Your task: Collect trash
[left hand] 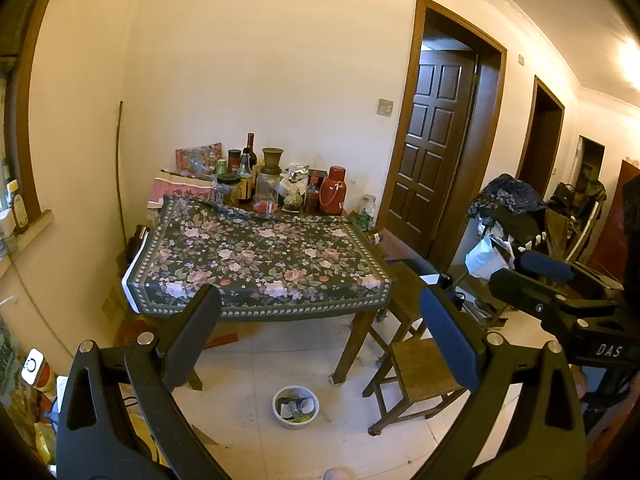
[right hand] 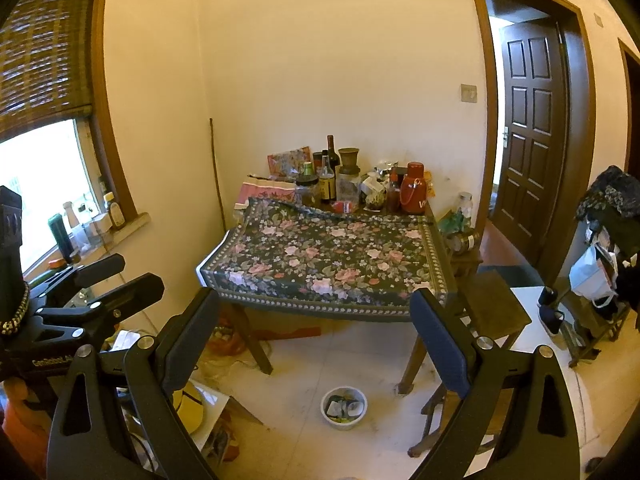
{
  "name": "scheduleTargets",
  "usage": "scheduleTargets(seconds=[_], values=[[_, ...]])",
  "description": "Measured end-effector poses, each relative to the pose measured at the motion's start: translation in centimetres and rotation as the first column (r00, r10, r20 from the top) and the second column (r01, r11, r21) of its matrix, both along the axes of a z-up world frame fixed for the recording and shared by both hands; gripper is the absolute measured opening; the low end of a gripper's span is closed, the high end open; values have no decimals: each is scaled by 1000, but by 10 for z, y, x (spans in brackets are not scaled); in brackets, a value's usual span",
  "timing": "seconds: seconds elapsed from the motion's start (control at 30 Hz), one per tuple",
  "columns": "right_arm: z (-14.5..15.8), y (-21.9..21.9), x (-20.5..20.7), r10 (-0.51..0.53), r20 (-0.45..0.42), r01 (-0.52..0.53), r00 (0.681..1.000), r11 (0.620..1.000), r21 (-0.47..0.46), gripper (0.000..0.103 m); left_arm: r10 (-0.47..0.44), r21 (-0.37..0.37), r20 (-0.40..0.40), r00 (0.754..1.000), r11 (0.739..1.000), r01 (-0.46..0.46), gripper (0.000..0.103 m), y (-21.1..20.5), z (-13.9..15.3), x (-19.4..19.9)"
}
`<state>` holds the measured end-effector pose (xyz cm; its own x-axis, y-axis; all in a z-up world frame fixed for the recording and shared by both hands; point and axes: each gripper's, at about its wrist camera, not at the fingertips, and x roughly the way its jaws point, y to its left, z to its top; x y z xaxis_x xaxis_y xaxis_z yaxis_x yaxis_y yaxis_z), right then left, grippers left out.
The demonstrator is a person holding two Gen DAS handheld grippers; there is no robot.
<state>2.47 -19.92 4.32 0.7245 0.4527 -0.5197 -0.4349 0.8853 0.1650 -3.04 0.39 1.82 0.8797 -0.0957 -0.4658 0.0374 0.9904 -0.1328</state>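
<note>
Only the right view shows the window (right hand: 44,168). Both tongs, left (left hand: 320,336) and right (right hand: 316,336), gape empty over the floral worktop (left hand: 260,264) and floor bowl (left hand: 295,407).

we see a dark green cloth (right hand: 332,256) with pink roses on the desk, a red flask (right hand: 413,189), a white bowl (right hand: 344,407) on pale floor tiles, brown doors (right hand: 528,120), cream walls.

The left gripper (left hand: 320,332) is held level in the air, its two fingers (left hand: 450,340) spread wide with nothing between them. The right gripper (right hand: 316,332) is held beside it at much the same height, fingers (right hand: 440,344) equally wide apart and empty.
</note>
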Motion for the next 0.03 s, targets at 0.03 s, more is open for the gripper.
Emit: scheduleTargets(seconds=[0.03], values=[[-1, 0, 4, 1, -2, -1, 1000, 1000, 1, 95, 3, 1, -5, 1000, 1000, -3, 100, 0, -1, 6]])
